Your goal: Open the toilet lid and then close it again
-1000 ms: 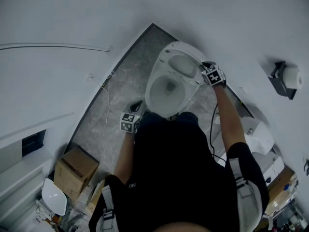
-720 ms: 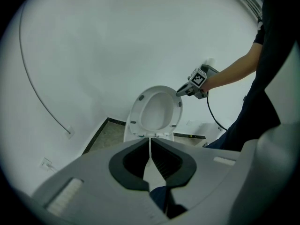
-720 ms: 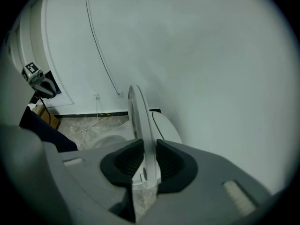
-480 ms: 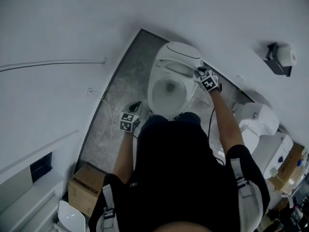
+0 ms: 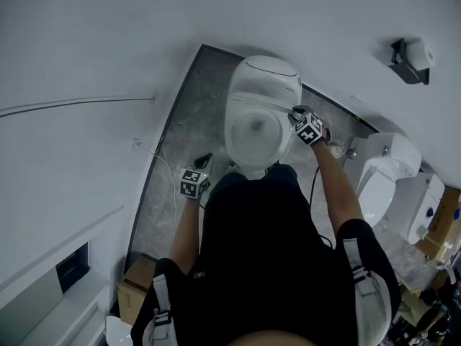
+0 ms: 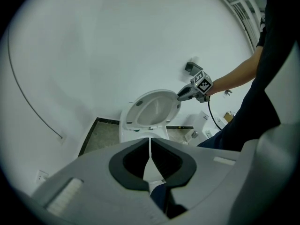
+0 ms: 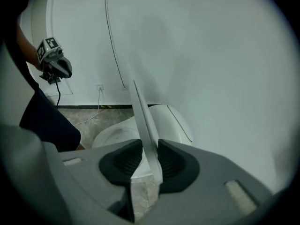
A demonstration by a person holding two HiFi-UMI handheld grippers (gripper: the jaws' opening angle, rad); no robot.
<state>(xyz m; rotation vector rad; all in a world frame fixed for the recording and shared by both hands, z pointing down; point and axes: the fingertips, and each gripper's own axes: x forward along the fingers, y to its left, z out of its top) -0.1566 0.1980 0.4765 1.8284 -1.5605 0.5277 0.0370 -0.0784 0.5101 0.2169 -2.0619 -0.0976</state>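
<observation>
A white toilet (image 5: 245, 157) stands against the wall, its bowl (image 5: 252, 132) showing. The lid (image 5: 268, 104) hangs half lowered over the bowl. My right gripper (image 5: 295, 112) holds the lid's right edge. In the right gripper view the thin lid edge (image 7: 143, 121) runs between the pads of my right gripper (image 7: 149, 161) and touches both; these jaws have just been opening a little with the lid still between them. The left gripper view shows the tilted lid (image 6: 157, 109) and the right gripper (image 6: 180, 96) at its rim. My left gripper (image 5: 204, 161) hangs shut and empty left of the bowl, its jaws (image 6: 150, 146) pressed together.
A toilet paper holder (image 5: 409, 52) hangs on the wall at the upper right. A second white fixture (image 5: 382, 171) stands right of the toilet, with cartons (image 5: 443, 229) beyond it. A cable (image 5: 162, 171) trails over the grey floor at the left; a cardboard box (image 5: 137, 294) sits at the lower left.
The lid has come down from upright to half lowered over the bowl, with my right gripper moving toward me along with it. My left gripper stays shut beside the bowl.
</observation>
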